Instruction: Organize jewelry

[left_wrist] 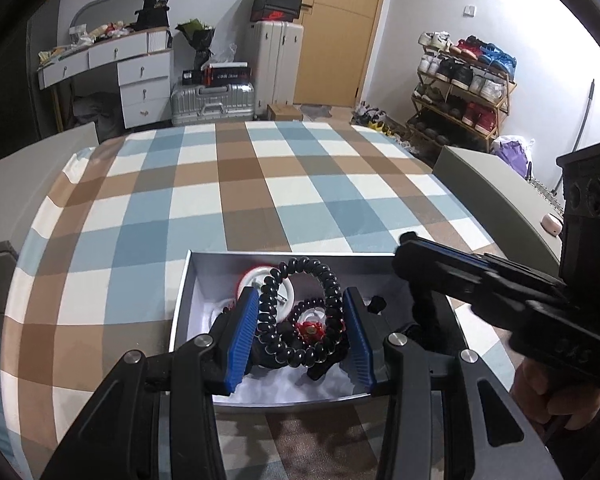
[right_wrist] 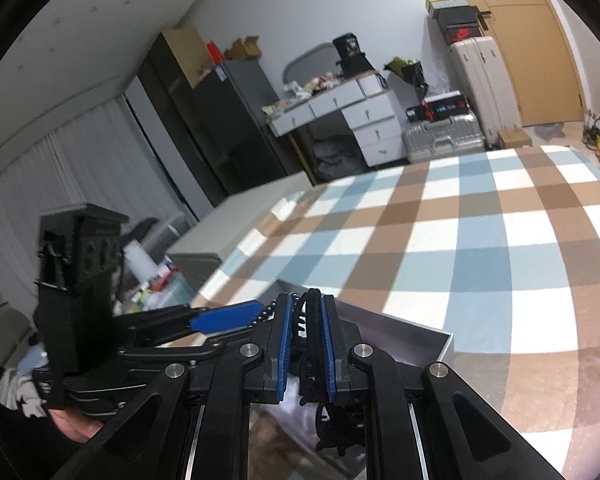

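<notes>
A grey open box (left_wrist: 184, 300) sits on the checked tablecloth and holds jewelry: a black bead necklace (left_wrist: 332, 292), a white bangle (left_wrist: 288, 298) and a small red piece (left_wrist: 311, 330). My left gripper (left_wrist: 302, 312) is open, its blue pads (left_wrist: 244, 332) on either side of the black beads above the box. My right gripper (right_wrist: 305, 312) is shut on a black cord with dangling black pieces (right_wrist: 311, 340), held over the box's right side (right_wrist: 436, 344). It shows as a black arm in the left wrist view (left_wrist: 480, 284).
The checked cloth (left_wrist: 260, 184) covers the table behind the box. Grey chair backs stand at the left (left_wrist: 40, 148) and right (left_wrist: 496, 188). Drawers, suitcases and a shoe rack (left_wrist: 464, 92) line the far walls.
</notes>
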`<state>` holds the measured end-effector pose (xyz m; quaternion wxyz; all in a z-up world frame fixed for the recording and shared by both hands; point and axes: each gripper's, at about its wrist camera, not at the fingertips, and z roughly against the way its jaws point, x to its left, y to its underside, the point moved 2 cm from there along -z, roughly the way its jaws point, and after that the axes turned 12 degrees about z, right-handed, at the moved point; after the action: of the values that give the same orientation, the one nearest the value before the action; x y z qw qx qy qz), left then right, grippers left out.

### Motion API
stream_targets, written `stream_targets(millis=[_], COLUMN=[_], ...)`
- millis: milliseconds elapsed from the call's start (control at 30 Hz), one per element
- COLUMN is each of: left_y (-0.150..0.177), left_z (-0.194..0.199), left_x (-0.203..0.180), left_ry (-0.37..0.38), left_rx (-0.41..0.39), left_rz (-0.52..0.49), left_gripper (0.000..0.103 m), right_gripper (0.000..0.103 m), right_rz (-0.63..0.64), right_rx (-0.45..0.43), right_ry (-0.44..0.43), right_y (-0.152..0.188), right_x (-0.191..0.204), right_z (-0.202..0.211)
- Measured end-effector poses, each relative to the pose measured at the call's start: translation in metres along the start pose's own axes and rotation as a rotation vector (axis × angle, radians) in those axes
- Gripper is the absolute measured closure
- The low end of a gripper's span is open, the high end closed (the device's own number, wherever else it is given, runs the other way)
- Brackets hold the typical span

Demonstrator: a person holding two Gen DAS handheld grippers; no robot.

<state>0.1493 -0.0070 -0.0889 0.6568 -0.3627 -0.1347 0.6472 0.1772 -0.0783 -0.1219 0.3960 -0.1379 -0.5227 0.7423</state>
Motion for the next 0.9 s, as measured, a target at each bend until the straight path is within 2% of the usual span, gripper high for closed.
stream_targets(millis=[67,233,367,433,467,500,533,667,800,900], left_y=[0.000,0.001,0.002,0.002,0.002,0.002,0.001,0.000,-0.001,-0.001], left_z=[0.000,-0.006,-0.009,-0.007,-0.006,-0.004,-0.003,0.003,0.011,0.020], left_x=[0.000,0.003,0.004,0.005,0.005,0.006,0.008,0.009,0.011,0.011], left_ry=[-0.006,-0.010,0.007,0.009,0.008,0.007,0.010,-0.003,-0.009,-0.024], left_rx=[0.002,0.014,0.036,0.029,0.024,0.015,0.009,-0.007,-0.033,-0.072], left_rz=[-0.004,0.003,0.020,0.020,0.023,0.028,0.030,0.033,0.036,0.033], left_gripper=[0.066,0.066,0.057,0.054,0.046,0.043,0.041,0.041,0.040,0.040], right_gripper=[0.090,0.090,0.086,0.068,0.061,0.047,0.042,0.041,0.031,0.028], right_rz=[0.000,0.010,-0.010,-0.031,-0.039,-0.042,-0.041,-0.051,-0.061,-0.056], right_rx=[0.024,0.042,0.041,0.044,0.039,0.031,0.018,-0.010,-0.048,-0.087], right_ry=[0.029,0.027,0.037,0.020,0.016,0.021,0.033,0.061,0.092,0.112], right_y=[0.002,0.002,0.004,0.004,0.004,0.004,0.004,0.002,0.000,-0.003], right_x=[-0.002,-0.002,-0.005,-0.007,-0.008,-0.008,-0.009,-0.011,-0.012,-0.009], right_z=[-0.005,-0.010,-0.012,-0.011,-0.009,-0.007,-0.004,0.007,0.020,0.033])
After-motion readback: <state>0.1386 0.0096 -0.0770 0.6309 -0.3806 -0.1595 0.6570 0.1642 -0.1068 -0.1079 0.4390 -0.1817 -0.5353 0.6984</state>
